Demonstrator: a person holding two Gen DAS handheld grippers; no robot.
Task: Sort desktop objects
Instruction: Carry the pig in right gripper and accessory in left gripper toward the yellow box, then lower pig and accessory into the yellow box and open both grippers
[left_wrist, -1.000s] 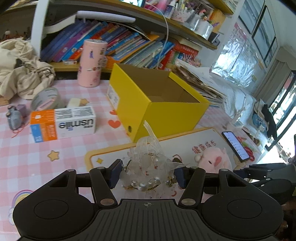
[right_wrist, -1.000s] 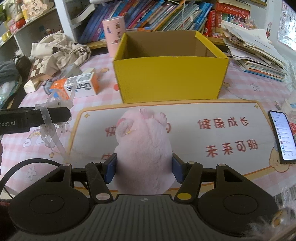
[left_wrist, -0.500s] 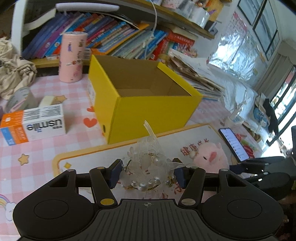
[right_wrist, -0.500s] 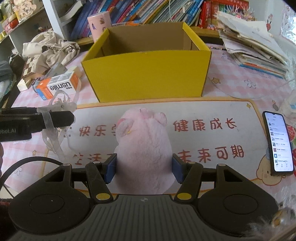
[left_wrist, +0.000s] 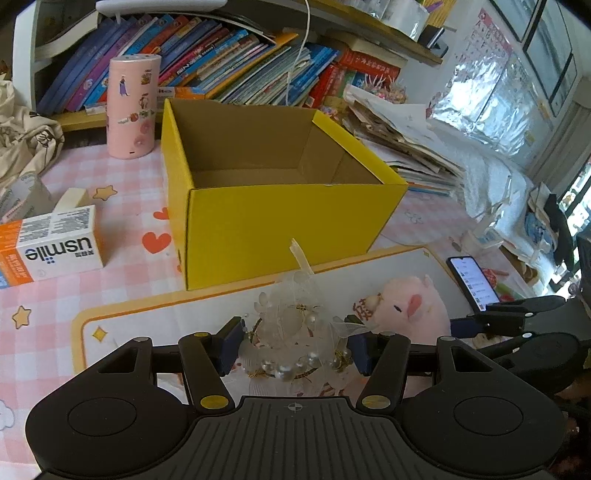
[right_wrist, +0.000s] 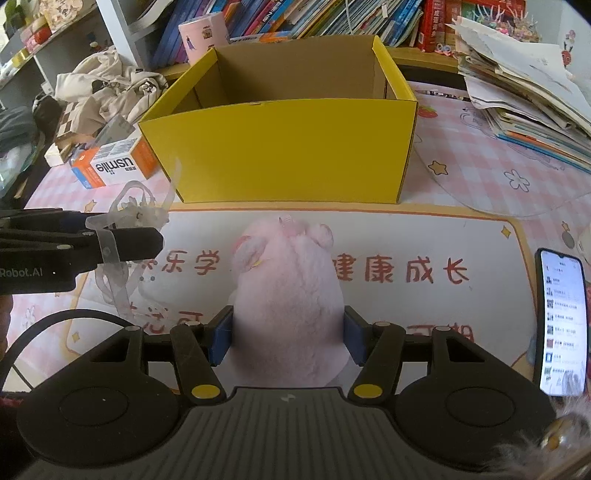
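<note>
Left gripper (left_wrist: 293, 345) angled downward over white desk mat (left_wrist: 147, 317), clamped on pearl-and-gauze hair ornament (left_wrist: 295, 332). Right gripper (right_wrist: 288, 334), steeper tilt, clenched on pink plush pig (right_wrist: 288, 295). Both near open yellow cardboard box (right_wrist: 280, 155), which stands just beyond.

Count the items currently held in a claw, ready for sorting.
2. A pearl hair ornament sits in the left claw; a pink plush pig sits in the right claw. Both hang before the yellow box.
</note>
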